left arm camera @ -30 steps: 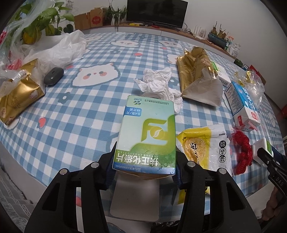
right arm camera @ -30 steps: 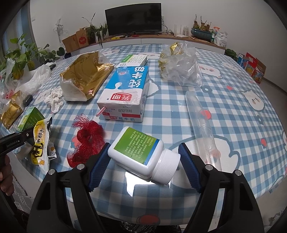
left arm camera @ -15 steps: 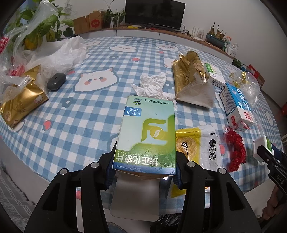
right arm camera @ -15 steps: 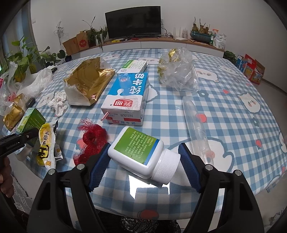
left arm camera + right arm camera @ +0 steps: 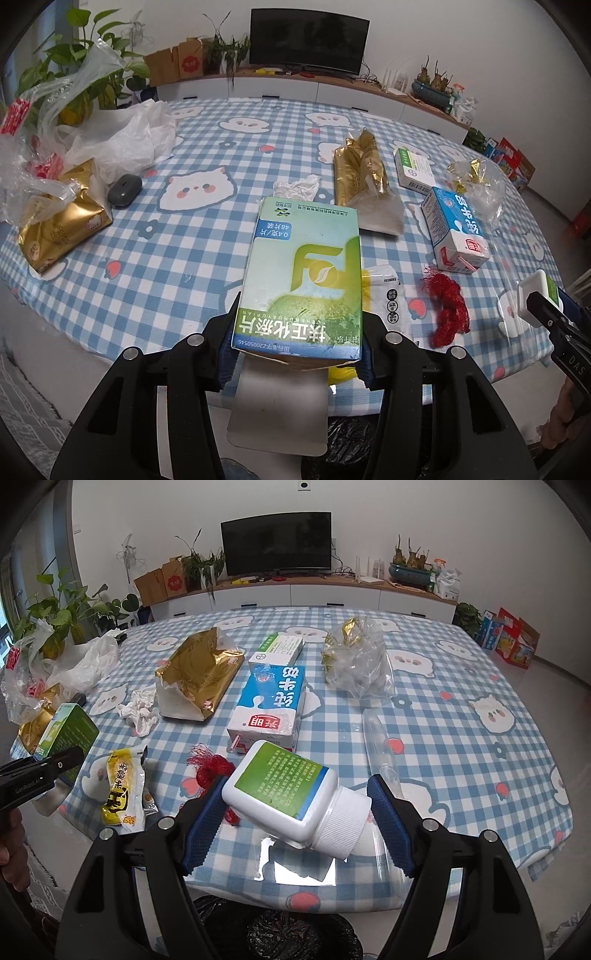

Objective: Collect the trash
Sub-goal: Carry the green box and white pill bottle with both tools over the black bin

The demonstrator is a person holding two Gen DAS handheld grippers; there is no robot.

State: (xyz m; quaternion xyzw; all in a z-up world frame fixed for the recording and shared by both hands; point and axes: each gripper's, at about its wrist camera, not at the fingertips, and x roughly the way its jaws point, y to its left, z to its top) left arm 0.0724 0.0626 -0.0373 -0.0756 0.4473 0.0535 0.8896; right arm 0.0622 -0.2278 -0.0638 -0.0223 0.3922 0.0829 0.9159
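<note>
Box (image 5: 301,280) lengthwise away, bottle (image 5: 291,794) crosswise

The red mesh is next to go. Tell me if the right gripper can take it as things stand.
Probably not yet. The right gripper is shut on the white pill bottle, so its jaws are full. The red mesh lies uncovered on the table just beyond the left pad; the path is free once the bottle is dropped.
</note>
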